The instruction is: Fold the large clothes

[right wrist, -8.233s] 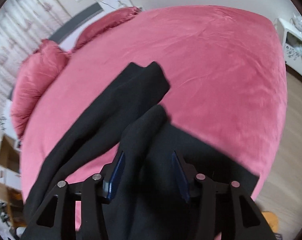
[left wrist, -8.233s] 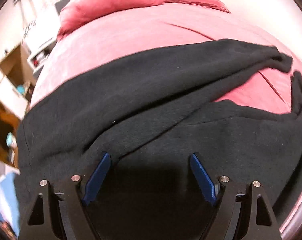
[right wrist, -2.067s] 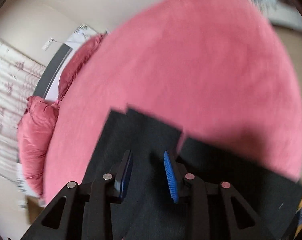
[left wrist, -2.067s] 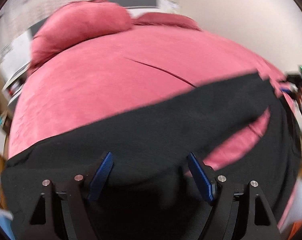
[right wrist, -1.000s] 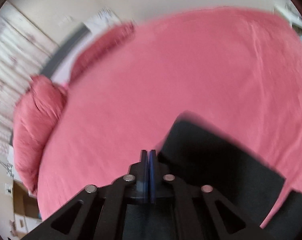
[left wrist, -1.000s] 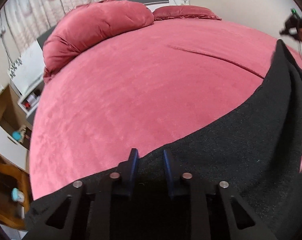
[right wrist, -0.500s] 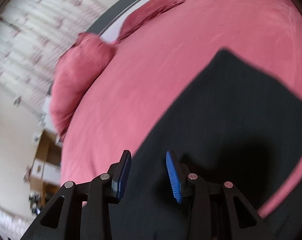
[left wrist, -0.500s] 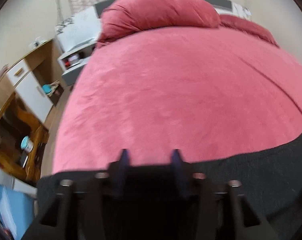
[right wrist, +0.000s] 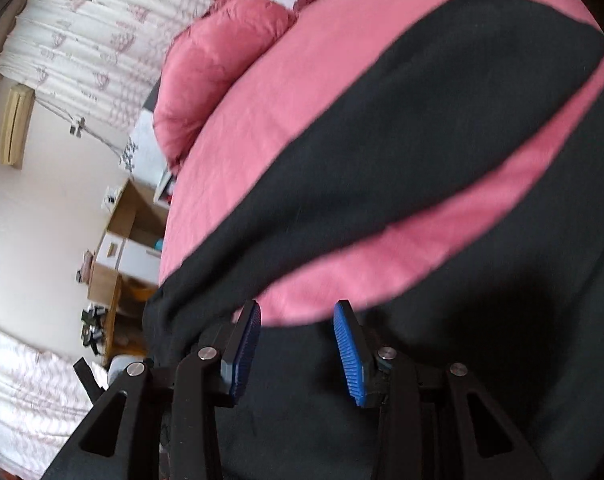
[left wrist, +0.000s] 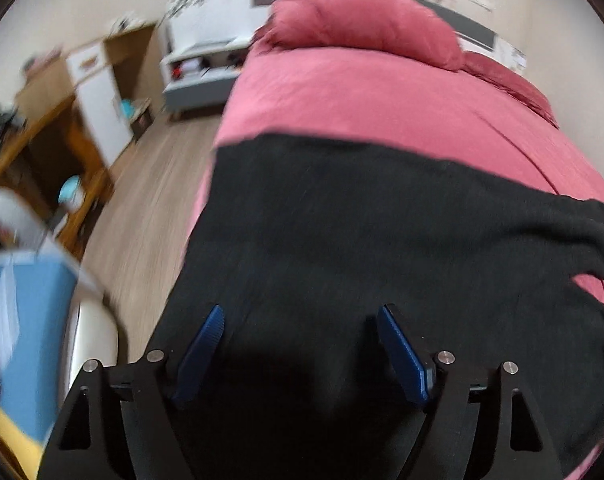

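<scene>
Garment point(left wrist: 382, 232) flat on bed point(left wrist: 382, 100); left gripper point(left wrist: 299, 344) and right gripper point(right wrist: 297, 340) released above it; next hold apparently best at edges, evenly.

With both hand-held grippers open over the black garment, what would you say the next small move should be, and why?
Probably lower the left hand-held gripper and close it on the black garment near its left edge. Both it and the right hand-held gripper are open and hold nothing, and the garment lies spread across the pink bed, not yet folded.
</scene>
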{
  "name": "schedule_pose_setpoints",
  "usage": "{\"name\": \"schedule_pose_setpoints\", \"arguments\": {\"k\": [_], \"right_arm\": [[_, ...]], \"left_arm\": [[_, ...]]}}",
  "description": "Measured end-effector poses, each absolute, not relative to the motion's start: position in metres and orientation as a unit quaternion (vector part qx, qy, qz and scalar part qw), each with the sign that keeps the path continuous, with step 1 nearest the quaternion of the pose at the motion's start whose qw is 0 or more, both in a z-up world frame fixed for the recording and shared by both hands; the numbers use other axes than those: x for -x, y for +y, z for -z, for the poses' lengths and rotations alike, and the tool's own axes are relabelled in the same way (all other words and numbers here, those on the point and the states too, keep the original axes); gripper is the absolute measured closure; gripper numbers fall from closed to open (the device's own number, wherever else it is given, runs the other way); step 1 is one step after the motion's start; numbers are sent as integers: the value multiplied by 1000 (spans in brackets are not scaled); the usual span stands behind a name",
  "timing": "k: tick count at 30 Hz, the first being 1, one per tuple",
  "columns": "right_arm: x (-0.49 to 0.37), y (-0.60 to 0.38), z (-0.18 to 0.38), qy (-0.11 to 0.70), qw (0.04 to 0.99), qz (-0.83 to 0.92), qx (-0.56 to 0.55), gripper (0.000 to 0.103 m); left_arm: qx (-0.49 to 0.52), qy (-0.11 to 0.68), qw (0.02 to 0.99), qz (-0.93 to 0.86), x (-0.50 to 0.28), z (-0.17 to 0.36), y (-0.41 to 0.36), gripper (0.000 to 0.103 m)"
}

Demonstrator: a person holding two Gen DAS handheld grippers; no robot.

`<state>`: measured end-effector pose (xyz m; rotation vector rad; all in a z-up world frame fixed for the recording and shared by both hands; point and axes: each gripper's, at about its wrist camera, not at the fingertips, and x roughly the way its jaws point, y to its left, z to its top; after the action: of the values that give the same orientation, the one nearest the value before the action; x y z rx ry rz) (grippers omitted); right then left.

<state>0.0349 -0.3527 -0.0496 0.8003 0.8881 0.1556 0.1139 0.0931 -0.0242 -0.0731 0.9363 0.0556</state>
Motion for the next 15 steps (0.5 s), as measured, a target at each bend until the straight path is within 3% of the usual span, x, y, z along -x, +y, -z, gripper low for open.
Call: {"name": "schedule_pose_setpoints", "arguments": {"k": [5,9,15], "right_arm": [[-29,-300,58,440,823,-94,-347,62],[-43,-266,46,447,843,-99,-282,51],[-102,-236,35,447,867,-85,-202,45]], "left_arm": [[79,455,885,-54,-71,35,129,23],[116,433,891,-70,-58,29,153,23],[179,440,872,-115,-57,44,191,14]]}}
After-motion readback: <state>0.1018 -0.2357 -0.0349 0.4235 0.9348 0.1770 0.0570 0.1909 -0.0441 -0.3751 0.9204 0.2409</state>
